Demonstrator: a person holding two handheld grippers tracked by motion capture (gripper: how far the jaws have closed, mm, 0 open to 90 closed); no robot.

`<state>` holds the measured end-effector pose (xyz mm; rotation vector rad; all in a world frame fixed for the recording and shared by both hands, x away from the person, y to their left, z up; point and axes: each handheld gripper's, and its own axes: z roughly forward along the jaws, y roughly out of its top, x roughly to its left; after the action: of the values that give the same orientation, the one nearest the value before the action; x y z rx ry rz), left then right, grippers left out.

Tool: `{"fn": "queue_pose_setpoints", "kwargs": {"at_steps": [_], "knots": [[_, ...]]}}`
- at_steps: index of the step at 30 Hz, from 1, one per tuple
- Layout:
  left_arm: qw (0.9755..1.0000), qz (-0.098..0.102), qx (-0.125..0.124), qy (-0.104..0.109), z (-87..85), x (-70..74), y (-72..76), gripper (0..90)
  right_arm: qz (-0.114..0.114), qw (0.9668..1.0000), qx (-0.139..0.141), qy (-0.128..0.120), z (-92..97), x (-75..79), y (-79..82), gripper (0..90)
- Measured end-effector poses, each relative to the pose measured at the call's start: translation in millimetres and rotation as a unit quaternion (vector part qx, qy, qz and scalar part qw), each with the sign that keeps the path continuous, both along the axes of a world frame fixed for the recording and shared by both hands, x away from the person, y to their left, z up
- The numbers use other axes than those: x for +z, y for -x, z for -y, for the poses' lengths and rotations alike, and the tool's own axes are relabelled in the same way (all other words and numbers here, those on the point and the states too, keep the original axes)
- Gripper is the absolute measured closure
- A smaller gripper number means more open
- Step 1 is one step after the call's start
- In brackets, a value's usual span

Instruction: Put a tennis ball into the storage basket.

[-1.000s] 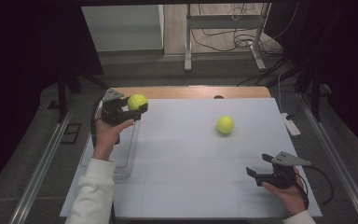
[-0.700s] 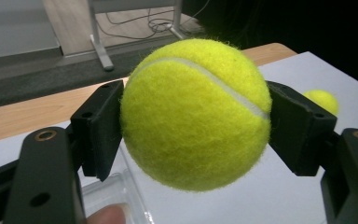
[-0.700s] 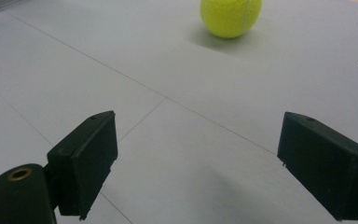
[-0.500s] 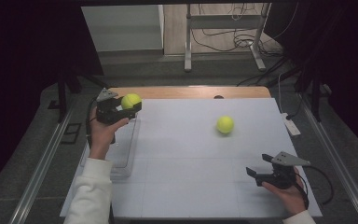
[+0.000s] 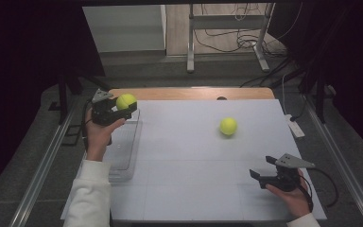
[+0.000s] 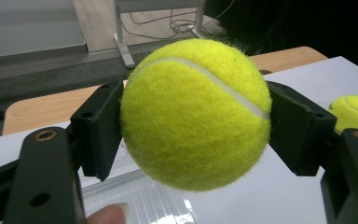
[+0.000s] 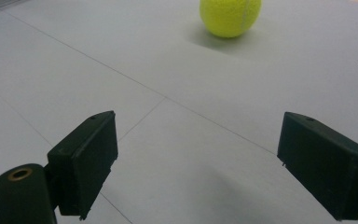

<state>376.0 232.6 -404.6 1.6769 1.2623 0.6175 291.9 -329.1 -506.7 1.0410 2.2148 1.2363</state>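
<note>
Tray point(image 5: 123, 156) partly behind held ball point(image 5: 125, 100)

The second ball point(image 7: 230, 16) — top cut off by the frame edge — and the clear tray point(image 5: 125, 151) partly behind the forearm.

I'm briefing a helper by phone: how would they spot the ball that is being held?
Start at the white table top and go to its far left corner, above the clear plastic tray. There the left gripper clamps a yellow tennis ball in the air, unlike the other tennis ball, which lies loose on the table.
</note>
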Motion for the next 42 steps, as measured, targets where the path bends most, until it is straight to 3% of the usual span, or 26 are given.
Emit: {"fn": "queue_pose_setpoints", "kwargs": {"at_steps": [24, 42], "knots": [[0.9993, -0.008, 0.035, 0.012, -25.6, -7.0, -1.9, 26.6, -0.001, 1.0, 0.0, 0.0, -0.1, -0.2, -0.2, 12.7], [0.9981, -0.022, 0.058, -0.002, -36.9, -15.5, -5.7, 26.6, -0.002, 1.0, -0.001, 0.001, -0.3, -0.6, -0.4, 12.7]]}}
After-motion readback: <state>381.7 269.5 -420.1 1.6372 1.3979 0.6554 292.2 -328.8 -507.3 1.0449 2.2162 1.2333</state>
